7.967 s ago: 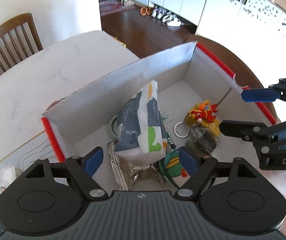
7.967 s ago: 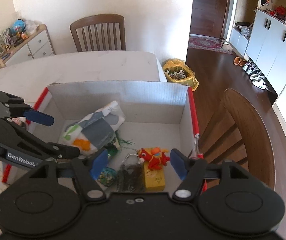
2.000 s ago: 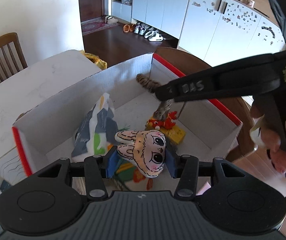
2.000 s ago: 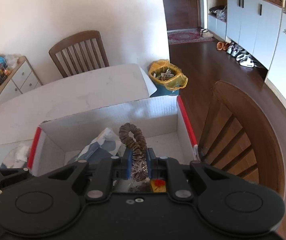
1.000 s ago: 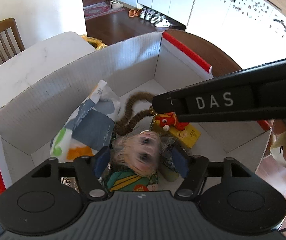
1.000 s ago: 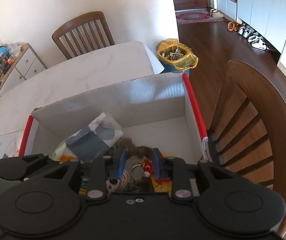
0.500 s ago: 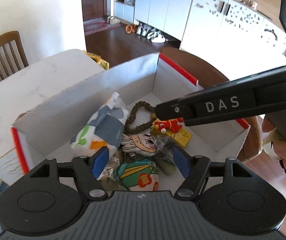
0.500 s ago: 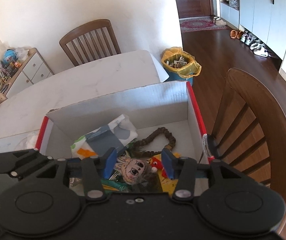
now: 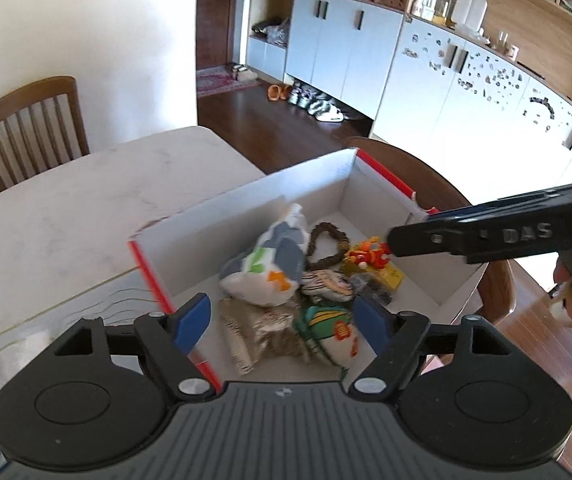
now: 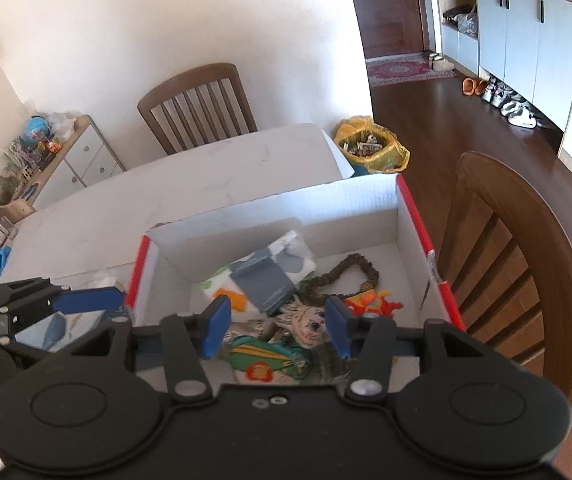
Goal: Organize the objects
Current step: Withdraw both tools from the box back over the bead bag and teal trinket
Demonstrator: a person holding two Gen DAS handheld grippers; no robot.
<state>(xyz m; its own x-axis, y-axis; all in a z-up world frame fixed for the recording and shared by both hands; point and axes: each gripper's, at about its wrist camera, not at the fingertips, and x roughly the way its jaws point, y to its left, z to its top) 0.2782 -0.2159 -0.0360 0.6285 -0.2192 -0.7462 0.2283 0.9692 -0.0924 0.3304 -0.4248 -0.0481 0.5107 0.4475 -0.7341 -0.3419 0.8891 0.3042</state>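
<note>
While both hover, each hand-held gripper gapes above the box.

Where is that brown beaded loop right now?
The brown beaded loop lies on the floor of the cardboard box, toward its far right corner, between the patterned pouch and the red toy.

We are in a home's dining area: wooden chairs around a pale marble-look surface, shoes lined beneath white hallway cabinets, a doormat by the wooden door.
</note>
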